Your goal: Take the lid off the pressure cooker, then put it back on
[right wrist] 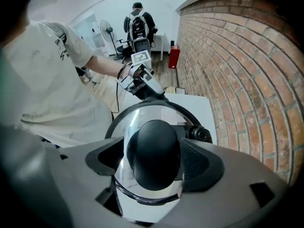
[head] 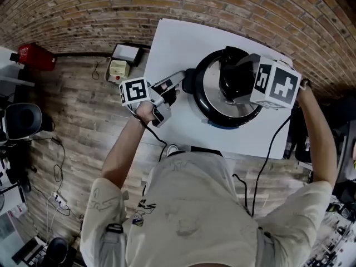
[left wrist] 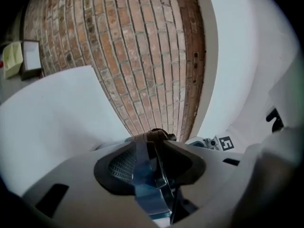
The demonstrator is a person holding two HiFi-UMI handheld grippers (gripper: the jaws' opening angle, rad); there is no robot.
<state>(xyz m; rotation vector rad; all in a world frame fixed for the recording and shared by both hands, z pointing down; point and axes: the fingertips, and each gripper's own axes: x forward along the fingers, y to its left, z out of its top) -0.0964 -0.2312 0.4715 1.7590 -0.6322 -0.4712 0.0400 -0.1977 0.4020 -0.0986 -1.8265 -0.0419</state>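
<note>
The pressure cooker point(head: 222, 121) stands on the white table point(head: 178, 43) with its steel lid point(head: 214, 96) on. My right gripper point(head: 232, 88) points down over the lid's black knob point(right wrist: 154, 156). The knob sits between the jaws, and a thin gap of steel shows by the left pad point(right wrist: 107, 163), so the gripper is open. My left gripper point(head: 179, 82) lies level at the cooker's left side. Its jaws stand open around the side handle point(head: 188, 83) and the rim's steel edge point(left wrist: 151, 175). The left pad's mesh face point(left wrist: 122, 165) shows bare.
A brick wall point(head: 83, 10) runs behind the table. On the wooden floor to the left are a red extinguisher point(head: 34, 56), a small box point(head: 125, 53), an office chair point(head: 19, 121) and cables. A person with a backpack point(right wrist: 137, 20) stands far back in the room.
</note>
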